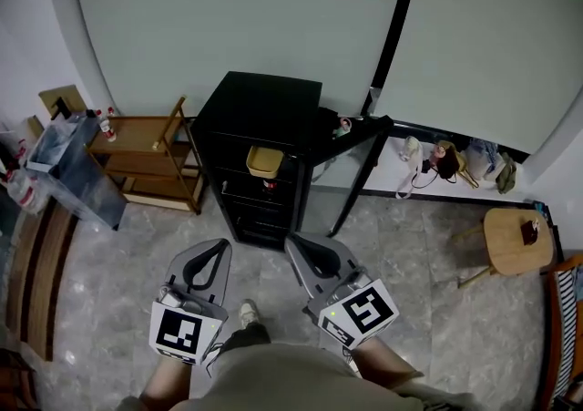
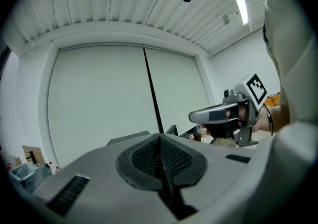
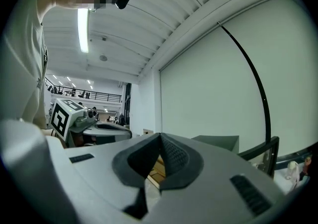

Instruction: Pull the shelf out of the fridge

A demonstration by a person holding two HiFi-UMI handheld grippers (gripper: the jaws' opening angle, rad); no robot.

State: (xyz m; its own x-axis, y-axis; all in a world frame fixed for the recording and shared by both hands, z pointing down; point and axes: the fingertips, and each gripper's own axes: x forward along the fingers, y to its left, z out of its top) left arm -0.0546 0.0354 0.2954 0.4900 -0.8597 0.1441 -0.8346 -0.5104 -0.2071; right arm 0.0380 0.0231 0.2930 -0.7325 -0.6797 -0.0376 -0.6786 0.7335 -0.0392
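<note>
Left jaws: the left gripper [image 1: 219,247] has its jaws pressed together with nothing between them.
Fridge: the small black fridge [image 1: 260,108] stands on the floor ahead of both jaws, well apart from them.
Shelf: the dark shelf [image 1: 241,179] is still inside the fridge, ahead of the jaws and between their two lines. A yellow tub [image 1: 264,161] sits on it.
Handling: the shelf is probably stiff and fairly light. Whether it is wire or glass cannot be told. If it tips, the tub would likely slide.
Hold: the bare front edge to either side of the tub looks best, with the shelf kept level.
Right jaws: the right gripper [image 1: 299,245] is also closed tight and empty.
Door: the black fridge door [image 1: 364,140] hangs open, ahead and to the right of the right jaws.
</note>
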